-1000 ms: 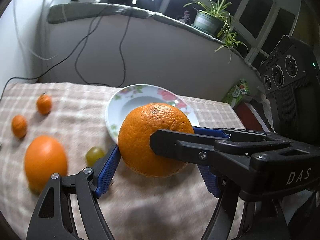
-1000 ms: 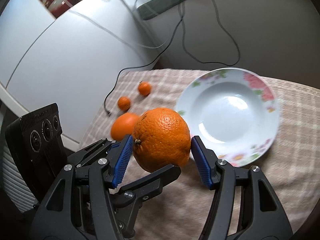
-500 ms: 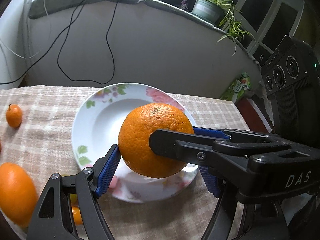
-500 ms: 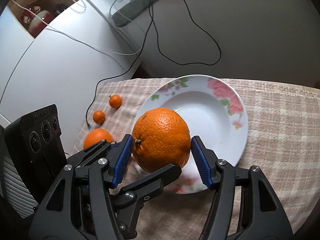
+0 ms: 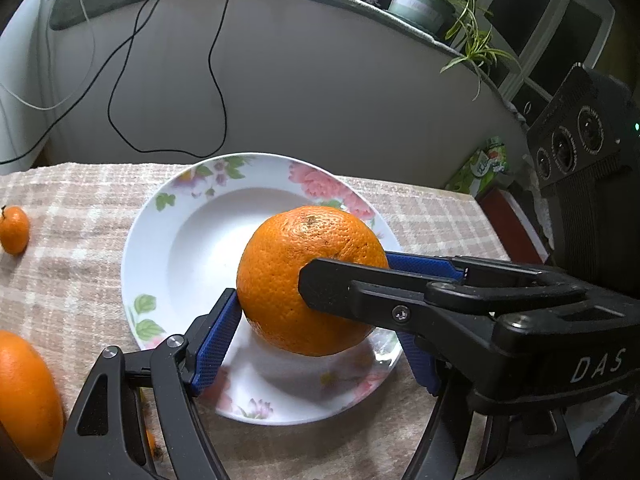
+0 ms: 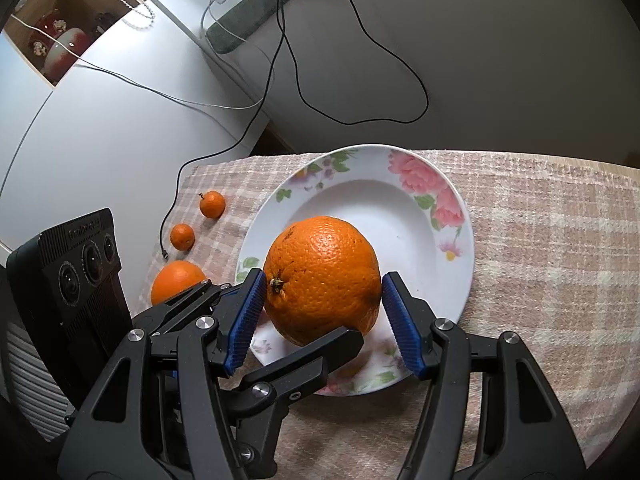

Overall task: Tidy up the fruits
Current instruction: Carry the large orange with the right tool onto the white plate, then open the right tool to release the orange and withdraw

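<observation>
A large orange (image 5: 296, 248) (image 6: 320, 256) hangs over the near part of a white flowered plate (image 5: 180, 240) (image 6: 380, 200). I cannot tell whether it touches the plate. My left gripper (image 5: 316, 320) is shut on it, its blue pads pressing the sides. My right gripper (image 6: 323, 284) is shut on the same orange, crossing in from the right in the left wrist view. A medium orange (image 6: 176, 280) (image 5: 24, 396) and two small mandarins (image 6: 212, 204) (image 6: 182, 236) lie on the cloth left of the plate.
A checked cloth (image 5: 60, 280) covers the table. Black cables (image 6: 360, 80) hang down the wall behind the plate. A potted plant (image 5: 420, 4) stands on the ledge. A green packet (image 5: 480, 168) sits past the table's right end.
Both grippers have carried the large orange together from above the cloth to above the plate. The loose fruits have slid to the left of both views. The grip looks unchanged.
</observation>
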